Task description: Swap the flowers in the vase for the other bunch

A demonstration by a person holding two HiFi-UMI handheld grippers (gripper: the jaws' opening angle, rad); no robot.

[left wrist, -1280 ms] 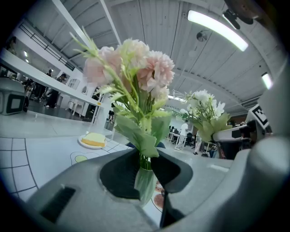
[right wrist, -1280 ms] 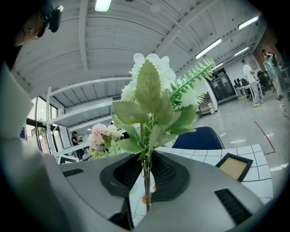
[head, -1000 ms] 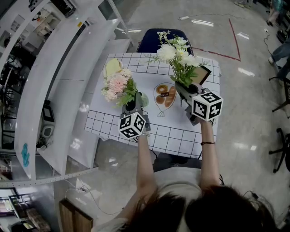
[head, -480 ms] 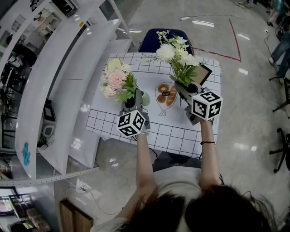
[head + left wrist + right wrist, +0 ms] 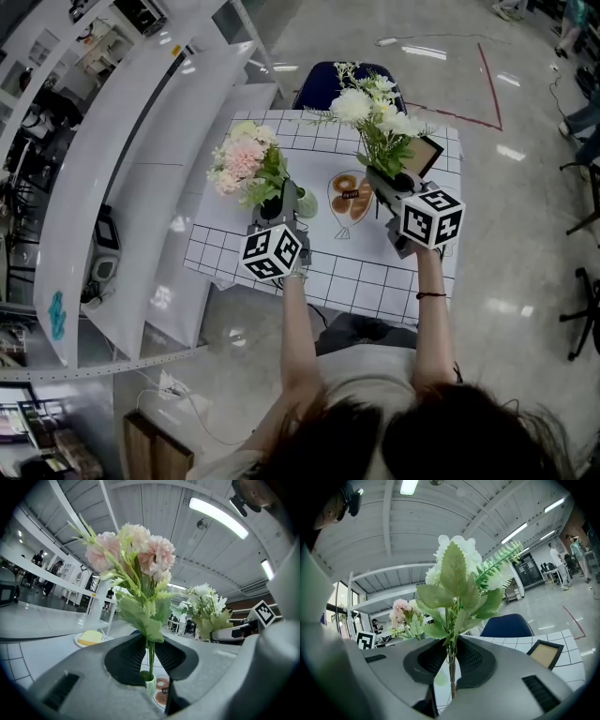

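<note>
Your left gripper [image 5: 151, 656] is clamped on the pink bunch [image 5: 136, 550], stems upright, their foot seemingly just in the vase [image 5: 150, 685] straight below on the counter [image 5: 375, 272]; your right gripper [image 5: 451, 660] pinches the white bunch [image 5: 457, 573], vase to its left

Pink artificial flower bunch [image 5: 246, 165] with green leaves, upright, stem ends right at mouth of small pale-green vase [image 5: 149, 684]. White artificial flower bunch [image 5: 372, 105] with fern sprigs, upright, apart to vase's right.
</note>
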